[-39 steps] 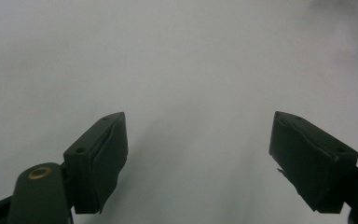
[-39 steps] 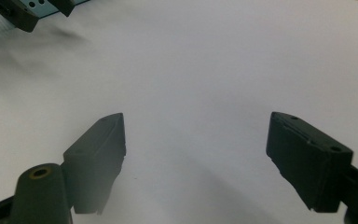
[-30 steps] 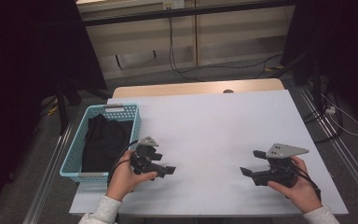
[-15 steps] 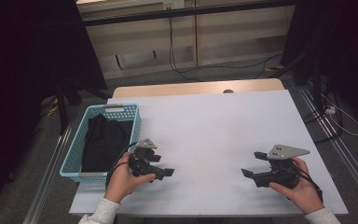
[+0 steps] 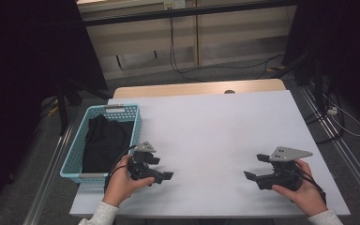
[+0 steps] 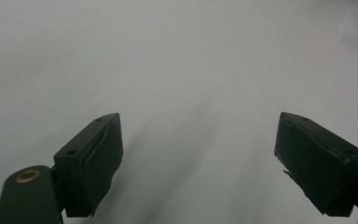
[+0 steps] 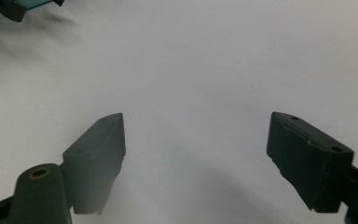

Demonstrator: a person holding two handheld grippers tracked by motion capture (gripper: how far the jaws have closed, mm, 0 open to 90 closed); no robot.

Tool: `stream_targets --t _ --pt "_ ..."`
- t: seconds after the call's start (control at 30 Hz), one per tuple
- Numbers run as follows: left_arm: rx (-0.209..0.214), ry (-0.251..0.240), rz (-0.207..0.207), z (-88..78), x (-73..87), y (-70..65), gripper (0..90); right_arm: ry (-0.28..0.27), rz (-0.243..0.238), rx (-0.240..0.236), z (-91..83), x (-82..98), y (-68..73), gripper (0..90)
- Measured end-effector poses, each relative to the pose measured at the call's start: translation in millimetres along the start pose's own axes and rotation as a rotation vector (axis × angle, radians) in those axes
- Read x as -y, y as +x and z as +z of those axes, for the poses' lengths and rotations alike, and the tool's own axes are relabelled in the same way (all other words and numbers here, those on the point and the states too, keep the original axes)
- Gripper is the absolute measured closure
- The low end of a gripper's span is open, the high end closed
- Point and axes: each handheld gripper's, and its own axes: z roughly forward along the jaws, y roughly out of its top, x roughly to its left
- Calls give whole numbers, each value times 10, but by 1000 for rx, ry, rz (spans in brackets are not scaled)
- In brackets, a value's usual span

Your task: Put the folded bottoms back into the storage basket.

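Your left gripper (image 5: 161, 169) sits low over the white table (image 5: 215, 131) near its front left corner, just right of the blue basket (image 5: 75, 154) with the black cloth (image 5: 101, 143) lying inside; its jaws have just been opening and stand released with only bare tabletop between them. Your right gripper (image 5: 258, 167) rests near the front right corner, close to the front and right edges, jaws likewise spread and holding nothing. Between the two grippers and toward the far edge, the tabletop lies open.
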Motion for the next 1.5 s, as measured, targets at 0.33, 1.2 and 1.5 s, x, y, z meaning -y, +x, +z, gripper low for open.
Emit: stream_targets --t 0.33,1.2,1.5 --pt "8 -3 18 -7 39 -27 133 13 2 0 -19 34 -19 189" --pt "13 -19 38 -28 90 -45 115 45 0 -4 -40 105 -42 184" --pt "13 -18 42 -29 88 -46 115 50 -3 -4 -31 114 -39 184"
